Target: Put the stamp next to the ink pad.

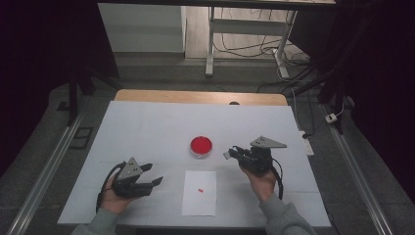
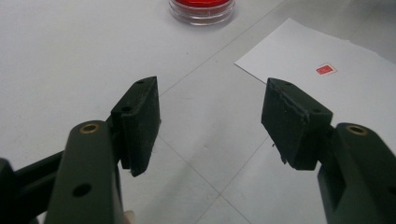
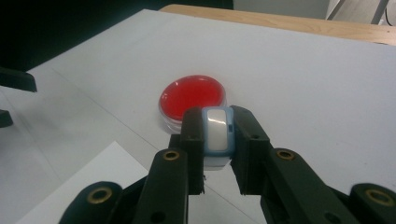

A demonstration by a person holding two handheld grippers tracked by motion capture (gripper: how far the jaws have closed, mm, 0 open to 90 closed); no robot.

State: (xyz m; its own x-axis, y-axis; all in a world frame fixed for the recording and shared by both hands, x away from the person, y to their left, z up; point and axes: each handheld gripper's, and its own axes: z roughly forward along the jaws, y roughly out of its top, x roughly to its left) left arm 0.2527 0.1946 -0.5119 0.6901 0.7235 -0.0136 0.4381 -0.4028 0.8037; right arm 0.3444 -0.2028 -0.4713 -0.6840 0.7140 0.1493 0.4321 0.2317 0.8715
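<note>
The right tool [image 3: 217, 140] is clamped on a small white stamp with a light-blue casing [image 3: 216, 133], held just above and beside the round red ink pad in its clear dish [image 3: 191, 99]. The left tool [image 2: 210, 121] stands open and empty over the table [image 1: 147, 132]. The white paper sheet [image 1: 199, 193] already bears one small red mark [image 1: 200, 189]; re-inking looks like the step in hand.

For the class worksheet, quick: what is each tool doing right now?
Left tool: open, holding nothing.
Right tool: closed on a small blue-and-white stamp.
</note>
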